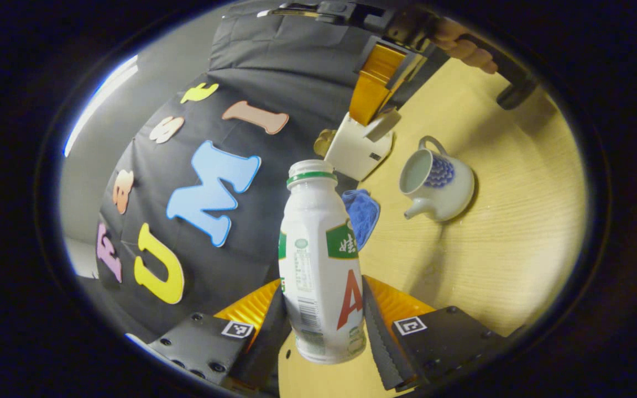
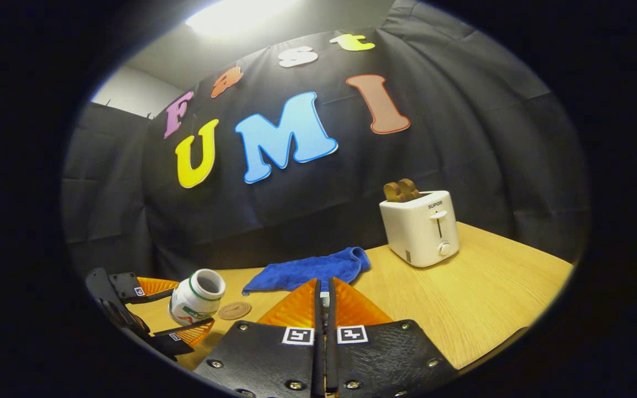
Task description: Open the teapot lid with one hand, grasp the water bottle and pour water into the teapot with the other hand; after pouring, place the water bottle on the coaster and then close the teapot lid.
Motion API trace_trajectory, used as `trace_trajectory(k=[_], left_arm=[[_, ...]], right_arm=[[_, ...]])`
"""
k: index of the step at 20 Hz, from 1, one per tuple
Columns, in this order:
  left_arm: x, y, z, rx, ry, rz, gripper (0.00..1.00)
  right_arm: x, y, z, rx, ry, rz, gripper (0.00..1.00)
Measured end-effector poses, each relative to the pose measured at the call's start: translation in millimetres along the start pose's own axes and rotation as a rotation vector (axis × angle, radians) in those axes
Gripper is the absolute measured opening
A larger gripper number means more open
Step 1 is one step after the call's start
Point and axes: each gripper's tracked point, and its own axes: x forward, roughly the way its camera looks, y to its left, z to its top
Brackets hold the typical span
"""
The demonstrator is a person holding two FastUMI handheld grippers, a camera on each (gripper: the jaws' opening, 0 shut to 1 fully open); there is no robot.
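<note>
My left gripper (image 1: 323,287) is shut on a white water bottle (image 1: 318,260) with a green label and an uncapped mouth. In the right gripper view this bottle (image 2: 197,301) is tilted, mouth up and to the right, above the table beside a round brown coaster (image 2: 234,310). The blue-patterned white teapot (image 1: 437,185) stands lidless on the table, right of the bottle's mouth. My right gripper (image 2: 324,287) is shut on a small pale piece, apparently the teapot lid (image 1: 382,124). A hand holds that gripper (image 1: 371,97) above and behind the teapot.
A white toaster (image 2: 421,226) with bread in it stands at the back of the wooden table (image 2: 462,298). A blue cloth (image 2: 313,268) lies between the toaster and the coaster. The black booth wall runs close behind them.
</note>
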Motion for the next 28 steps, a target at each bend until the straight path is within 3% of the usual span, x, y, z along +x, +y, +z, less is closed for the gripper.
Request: trace_trajectory(k=[4, 11, 12, 13, 16, 17, 18, 19, 23, 28], left_arm=[[-5.8, 13.8, -11.6, -0.228, 0.018, 0.007, 0.77], [-6.0, 33.6, -18.2, -0.555, 0.013, 0.029, 0.77], [-5.1, 35.7, -17.8, -0.589, 0.010, 0.030, 0.77], [-4.1, 37.2, -18.2, -0.618, 0.007, 0.031, 0.84], [-3.0, 42.0, -16.7, -0.698, -0.001, 0.033, 0.84], [-2.7, 43.8, -16.6, -0.733, -0.007, 0.031, 0.77], [-2.6, 46.5, -16.9, -0.768, -0.012, 0.030, 0.84], [-1.4, 51.2, -18.2, -0.800, -0.014, 0.036, 0.70], [3.3, 63.0, -25.8, -0.890, -0.024, 0.047, 0.80], [13.1, 85.4, -30.8, -0.945, -0.038, 0.064, 0.77]], right_arm=[[1.4, 19.2, -9.8, -0.051, 0.028, 0.062, 0.01], [4.6, 28.7, -27.8, -0.066, 0.085, 0.100, 0.01], [5.1, 29.6, -29.4, -0.067, 0.094, 0.104, 0.01], [6.1, 30.0, -32.1, -0.071, 0.101, 0.104, 0.01], [7.2, 29.8, -38.5, -0.080, 0.124, 0.100, 0.01], [7.8, 29.2, -40.4, -0.080, 0.131, 0.099, 0.01], [8.2, 29.7, -41.8, -0.080, 0.137, 0.100, 0.01], [8.7, 29.7, -43.2, -0.080, 0.142, 0.101, 0.01], [9.9, 29.3, -50.9, -0.096, 0.168, 0.096, 0.01], [9.4, 27.7, -60.4, -0.097, 0.199, 0.098, 0.01]])
